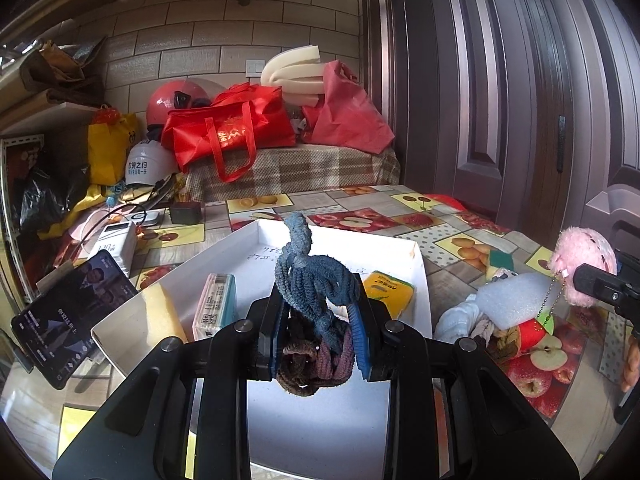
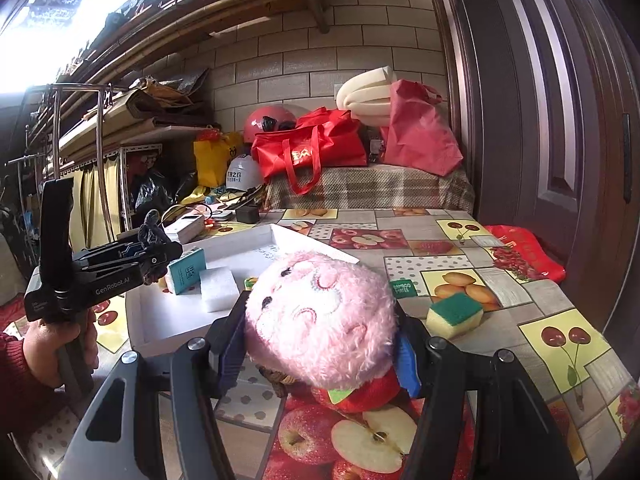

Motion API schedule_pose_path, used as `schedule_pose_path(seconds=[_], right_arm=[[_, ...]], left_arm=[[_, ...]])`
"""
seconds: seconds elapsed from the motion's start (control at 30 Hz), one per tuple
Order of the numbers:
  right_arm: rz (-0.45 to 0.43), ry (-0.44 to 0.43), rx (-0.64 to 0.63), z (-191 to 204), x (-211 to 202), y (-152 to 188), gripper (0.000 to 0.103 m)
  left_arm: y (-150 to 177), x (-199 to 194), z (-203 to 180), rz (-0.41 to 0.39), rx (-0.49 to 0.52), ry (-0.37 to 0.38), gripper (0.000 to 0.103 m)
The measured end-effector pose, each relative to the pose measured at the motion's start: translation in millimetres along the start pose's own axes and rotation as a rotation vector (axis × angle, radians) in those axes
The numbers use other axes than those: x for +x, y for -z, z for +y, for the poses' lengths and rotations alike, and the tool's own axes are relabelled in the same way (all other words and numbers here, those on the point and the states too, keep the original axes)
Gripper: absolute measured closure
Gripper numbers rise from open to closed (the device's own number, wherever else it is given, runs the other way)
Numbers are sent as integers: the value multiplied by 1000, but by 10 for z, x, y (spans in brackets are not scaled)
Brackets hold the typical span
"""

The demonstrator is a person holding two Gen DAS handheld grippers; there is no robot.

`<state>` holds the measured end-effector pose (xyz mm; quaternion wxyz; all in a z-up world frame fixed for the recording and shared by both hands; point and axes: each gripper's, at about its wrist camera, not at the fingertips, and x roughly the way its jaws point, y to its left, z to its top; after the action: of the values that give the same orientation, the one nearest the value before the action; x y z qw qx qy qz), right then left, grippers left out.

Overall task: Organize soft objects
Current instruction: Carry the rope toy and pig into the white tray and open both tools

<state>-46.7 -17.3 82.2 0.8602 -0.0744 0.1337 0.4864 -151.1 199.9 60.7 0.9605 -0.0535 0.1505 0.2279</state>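
Left wrist view: we see our left gripper (image 1: 320, 328) clamping hair ties (image 1: 314, 288), their long axis upright; our right gripper (image 2: 320, 340) squeezes a pink plush toy (image 2: 320, 316).

"GenRobot.AI" on left tool (image 2: 154, 258)

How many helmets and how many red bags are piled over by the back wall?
Helmets: 2, a red helmet and a white helmet
Red bags: 2, a red tote and a crumpled red bag
Total: 4
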Motion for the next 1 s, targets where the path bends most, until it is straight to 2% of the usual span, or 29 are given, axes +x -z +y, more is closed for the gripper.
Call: schedule_pose_path(seconds=[0.13,0.33,0.57,0.7,0.83,1.0], right_arm=[[22,-31,-16,113,110,-13,41],[69,-67,-3,245,352,-21,41],[80,-99,-13,449,603,-40,41],[82,-143,-29,646,754,-72,41],[131,-199,-8,786,990,-107,41],[256,-265,-72,1056,1288,-92,41]], left_arm=[[-18,103,136,19,-23,-22,76],[-15,158,290,46,-93,-5,76],[-64,290,310,43,-41,-70,76],[-89,381,452,48,-71,-96,76],[-101,429,612,52,-124,-105,76],[-114,494,720,68,-163,-116,76]])
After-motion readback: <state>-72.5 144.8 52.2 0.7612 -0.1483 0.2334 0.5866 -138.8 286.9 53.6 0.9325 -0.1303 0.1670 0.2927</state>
